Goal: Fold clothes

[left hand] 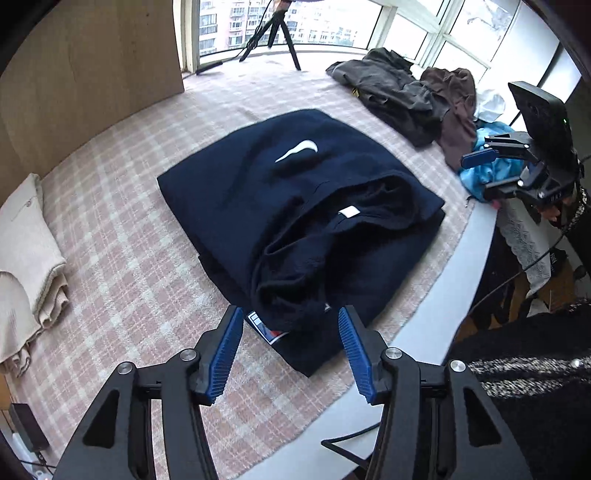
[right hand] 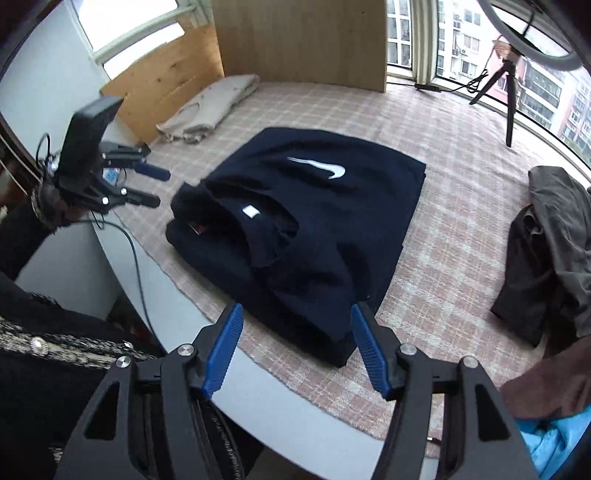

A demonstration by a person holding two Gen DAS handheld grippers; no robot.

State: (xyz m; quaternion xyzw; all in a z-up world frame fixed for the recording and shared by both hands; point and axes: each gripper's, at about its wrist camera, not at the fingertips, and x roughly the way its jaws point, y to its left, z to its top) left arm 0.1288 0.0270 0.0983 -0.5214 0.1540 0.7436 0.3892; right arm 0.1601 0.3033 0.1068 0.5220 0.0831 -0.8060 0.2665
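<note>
Both jaws stand apart, empty: my left gripper (left hand: 290, 347) and right gripper (right hand: 295, 350). Folded navy cotton sweatshirt (left hand: 295, 206) lies just ahead; its loose collar could snag and unfold.

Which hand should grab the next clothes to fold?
Probably the right tool: it's open and empty, and the unfolded pile lies on its side. The left tool is farther from it.

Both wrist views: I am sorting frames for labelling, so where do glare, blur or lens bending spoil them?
Left wrist view: the windows are blown out white, the table edge bends into a curve, and the navy sweatshirt is dark with little fold detail. Right wrist view: the left gripper looks slightly smeared, the corners go black, and the plaid cloth stays sharp.
</note>
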